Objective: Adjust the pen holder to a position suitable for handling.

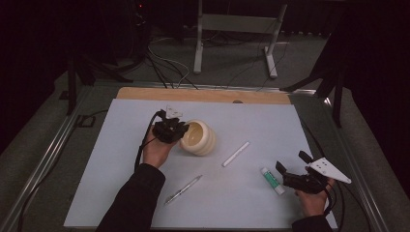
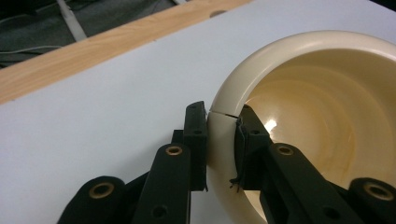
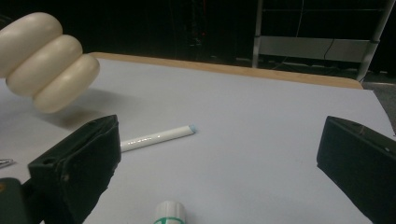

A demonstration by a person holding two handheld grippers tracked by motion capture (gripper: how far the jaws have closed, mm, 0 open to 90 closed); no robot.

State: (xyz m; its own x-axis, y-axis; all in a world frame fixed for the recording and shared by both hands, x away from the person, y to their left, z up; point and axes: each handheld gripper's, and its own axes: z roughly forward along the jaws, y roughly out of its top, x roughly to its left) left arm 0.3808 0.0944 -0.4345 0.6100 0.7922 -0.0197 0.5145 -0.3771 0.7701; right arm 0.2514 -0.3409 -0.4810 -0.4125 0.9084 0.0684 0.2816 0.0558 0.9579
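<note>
Your left gripper (image 1: 180,133) is clamped on the rim of the cream ribbed pot (image 1: 199,137). In the left gripper view, one jaw sits on the outside of the rim and the other inside the mouth, both pressed against the wall of the pot (image 2: 299,93). A thin crack line runs across the rim right at the jaw tips.

The pot is tilted, with its mouth turned toward your left hand (image 1: 155,151). In the right gripper view its ribbed body (image 3: 46,60) hangs clear of the white mat (image 3: 261,140), with a shadow under it. So it's lifted at that side; I can't tell whether the far edge touches.

Your right gripper (image 1: 288,175) has its jaws spread wide and nothing between them. It sits low over the mat, well apart from the pot. The green-and-white tube (image 1: 272,181) lies just beside its jaw tips on the pot side; in the right gripper view the cap end (image 3: 169,213) is between the jaws at the bottom edge, not touched.

The white stick (image 1: 236,154) lies on the mat between the two grippers; in the right gripper view it's ahead of the jaws, tip (image 3: 189,128) pointing away from the pot.

The silver pen (image 1: 183,189) lies on the mat near your left forearm (image 1: 140,193), behind the left gripper, apart from everything else.
</note>
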